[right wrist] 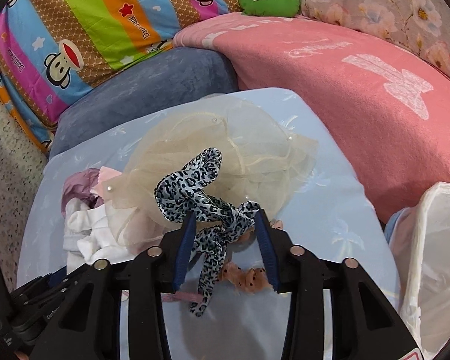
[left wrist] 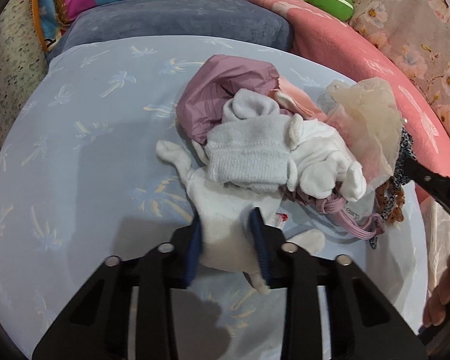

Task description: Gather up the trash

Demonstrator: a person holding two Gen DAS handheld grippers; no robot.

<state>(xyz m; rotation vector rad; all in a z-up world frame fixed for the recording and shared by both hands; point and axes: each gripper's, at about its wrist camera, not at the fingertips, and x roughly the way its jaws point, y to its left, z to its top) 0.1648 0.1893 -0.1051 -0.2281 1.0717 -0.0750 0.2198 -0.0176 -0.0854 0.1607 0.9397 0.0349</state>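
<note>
Sitting between the left hand-held gripper (left wrist: 228, 234) pads, white cloth (left wrist: 225, 228) is pinched.

Soft white fleece cloth (left wrist: 225, 225), matt and fuzzy, pinched between ribbed blue rubbery pads (left wrist: 259, 240) of the left tool (left wrist: 228, 237). Just beyond, ribbed knit white sock (left wrist: 249, 159); behind that, crinkled mauve plastic bag (left wrist: 219, 90) with a dull sheen. Glossy satin leopard-print ribbon (right wrist: 195, 192) between the right tool's (right wrist: 225, 228) pads. Beyond it, sheer cream tulle (right wrist: 225, 150), gauzy, dotted with small pearly beads. Under both tools, smooth pale blue sheet (left wrist: 75, 120). Far beyond, velvety grey-blue cushion (left wrist: 177, 21) and matt pink towelling blanket (right wrist: 345, 105). Right of right tool, thin translucent white plastic bag (right wrist: 435, 240). Tool frames of matt black plastic with shiny metal pins (right wrist: 297, 250).
</note>
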